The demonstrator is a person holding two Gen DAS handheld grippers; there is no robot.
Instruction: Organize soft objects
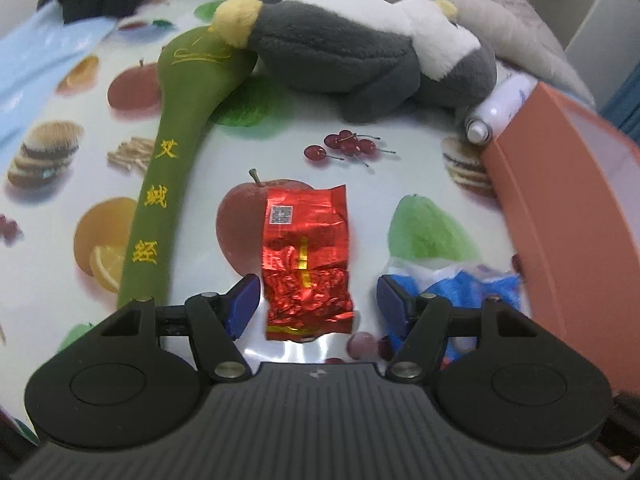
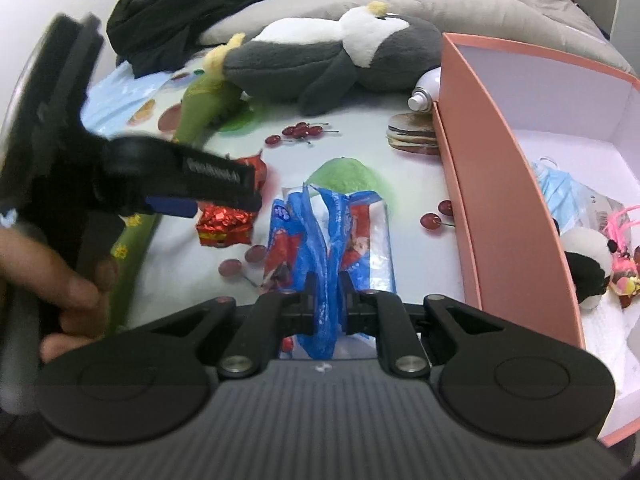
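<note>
left gripper (image 1: 312, 300): wide open, straddling red foil packet (image 1: 306, 256); packet long axis runs near-far
right gripper (image 2: 326, 308): pinched shut on blue plastic bag (image 2: 332, 236)

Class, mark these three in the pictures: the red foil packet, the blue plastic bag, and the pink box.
red foil packet (image 1: 306, 256), left wrist view, middle of its crinkled front.
blue plastic bag (image 2: 328, 240), right wrist view, bunched blue strip ahead of the pinching fingers.
pink box (image 2: 496, 200), right wrist view, near side wall.
</note>
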